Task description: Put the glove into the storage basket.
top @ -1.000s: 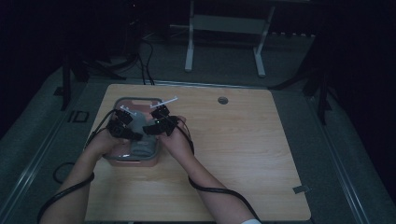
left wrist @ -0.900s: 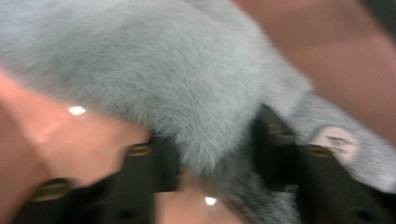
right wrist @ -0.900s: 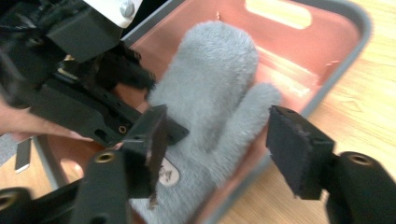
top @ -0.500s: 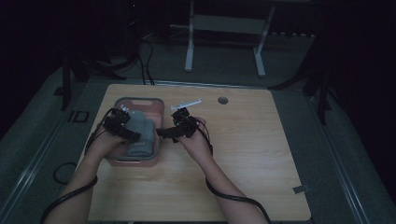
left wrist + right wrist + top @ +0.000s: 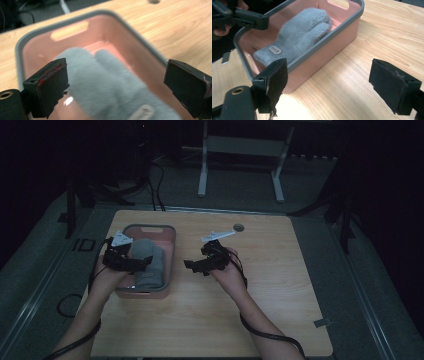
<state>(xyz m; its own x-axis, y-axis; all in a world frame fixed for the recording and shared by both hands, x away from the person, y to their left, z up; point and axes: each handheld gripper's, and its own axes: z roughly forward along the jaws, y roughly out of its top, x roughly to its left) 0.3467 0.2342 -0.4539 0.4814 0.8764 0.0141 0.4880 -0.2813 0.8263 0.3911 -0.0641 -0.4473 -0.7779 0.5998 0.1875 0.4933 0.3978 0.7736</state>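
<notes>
Right gripper [image 5: 194, 266] withdrawn from seemingly fleecy mitten [image 5: 299, 33].

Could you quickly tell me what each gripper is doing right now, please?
Left gripper: open, empty, over the grey mitten in the pink bin.
Right gripper: open, empty, above the table.

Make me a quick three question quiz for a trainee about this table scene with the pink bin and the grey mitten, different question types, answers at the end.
1. True or false: the grey mitten lies inside the pink bin.
2. Multiple choice: where are the right tongs? A) over the bare table beside the bin; B) inside the bin; C) off the table's edge.
3. Fill in: the left tongs are ____ , with the mitten below their jaws.

Key:
1. True; the mitten rests in the bin, its labelled cuff toward the person.
2. A; they sit to the bin's right, open and holding nothing.
3. Open; the jaws stand wide apart, gripping nothing.
</notes>
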